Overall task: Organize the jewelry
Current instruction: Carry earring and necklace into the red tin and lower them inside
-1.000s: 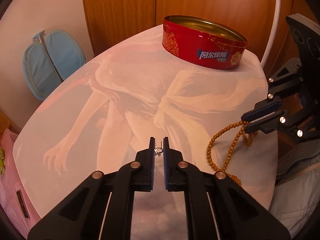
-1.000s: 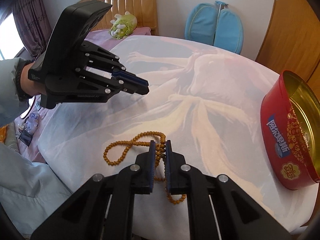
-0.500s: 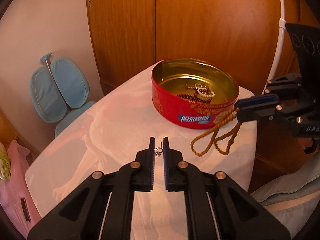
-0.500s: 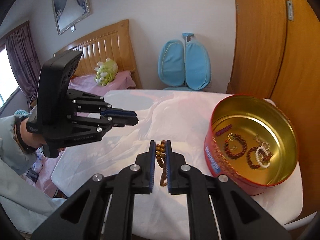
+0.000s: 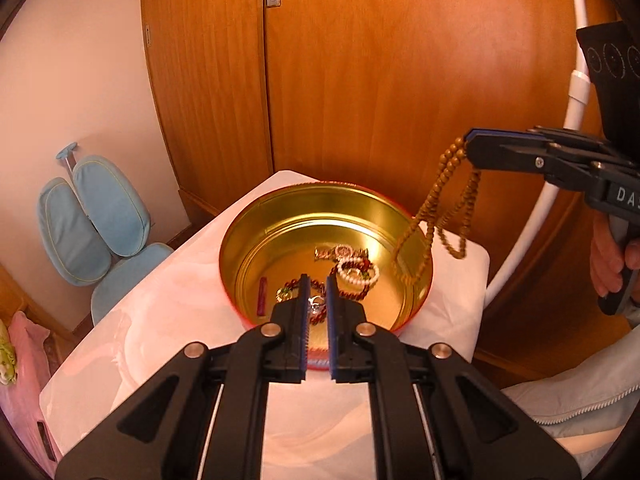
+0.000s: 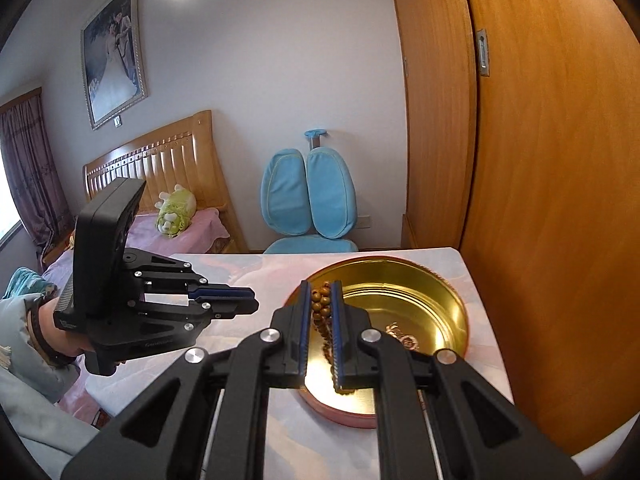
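Observation:
A round red tin (image 5: 422,304) with a gold inside (image 6: 400,300) stands at the table's far end and holds several bracelets (image 5: 358,274) and a small red stick (image 5: 262,296). My left gripper (image 5: 316,280) is shut on a small silver ring (image 5: 316,305), held above the tin's near side. My right gripper (image 6: 320,286) is shut on a brown wooden bead necklace (image 5: 436,200), which hangs over the tin's right rim; its beads (image 6: 320,304) show between the fingers in the right wrist view. Each gripper shows in the other's view, the right (image 5: 470,144) and the left (image 6: 252,300).
The tin stands on a table with a pale printed cloth (image 5: 168,312). A wooden wardrobe (image 5: 360,80) rises close behind it. A blue chair (image 6: 312,200) stands left of the table, a bed (image 6: 180,232) with a green plush toy beyond. A white pipe (image 5: 576,100) runs at the right.
Both grippers have risen from the table and moved towards the tin. The necklace has been lifted off the cloth and now hangs over the tin; the ring is now above the tin.

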`<control>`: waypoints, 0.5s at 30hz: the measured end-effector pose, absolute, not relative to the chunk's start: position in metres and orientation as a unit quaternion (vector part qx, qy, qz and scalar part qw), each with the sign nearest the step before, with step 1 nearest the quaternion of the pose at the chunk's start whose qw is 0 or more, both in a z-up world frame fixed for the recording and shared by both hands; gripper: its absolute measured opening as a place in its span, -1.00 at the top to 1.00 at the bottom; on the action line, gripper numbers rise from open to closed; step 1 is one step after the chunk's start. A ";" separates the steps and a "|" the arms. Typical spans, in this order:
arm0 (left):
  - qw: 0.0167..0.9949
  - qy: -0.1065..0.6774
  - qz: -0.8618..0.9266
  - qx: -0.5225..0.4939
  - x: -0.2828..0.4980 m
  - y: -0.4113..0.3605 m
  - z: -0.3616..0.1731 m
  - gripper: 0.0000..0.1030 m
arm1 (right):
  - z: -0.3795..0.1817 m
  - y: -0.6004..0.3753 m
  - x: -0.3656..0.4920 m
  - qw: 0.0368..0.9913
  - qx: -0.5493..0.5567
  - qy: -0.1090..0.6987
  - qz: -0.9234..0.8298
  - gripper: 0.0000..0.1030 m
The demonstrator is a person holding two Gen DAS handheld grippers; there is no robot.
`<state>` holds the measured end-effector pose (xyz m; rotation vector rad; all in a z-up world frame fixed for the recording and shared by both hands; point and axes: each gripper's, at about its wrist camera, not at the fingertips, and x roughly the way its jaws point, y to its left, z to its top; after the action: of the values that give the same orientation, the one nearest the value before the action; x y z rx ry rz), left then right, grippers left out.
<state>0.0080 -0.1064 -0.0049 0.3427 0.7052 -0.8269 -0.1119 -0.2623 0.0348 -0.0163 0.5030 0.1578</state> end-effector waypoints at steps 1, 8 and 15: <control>0.843 0.336 -0.389 0.158 0.009 -0.110 -0.005 0.85 | 0.035 -0.268 -0.110 0.965 -0.008 0.251 0.077 0.79; 0.838 0.361 -0.380 0.152 0.027 -0.132 -0.006 0.85 | 0.025 -0.301 -0.092 0.962 0.011 0.262 0.078 0.78; 0.819 0.395 -0.394 0.137 0.067 -0.145 -0.030 0.85 | 0.000 -0.306 -0.054 0.950 0.018 0.305 0.063 0.79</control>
<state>0.0671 -0.1446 -0.0298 0.2913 0.8406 -0.8396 -0.0541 -0.3063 0.0005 0.0365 0.6208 0.1274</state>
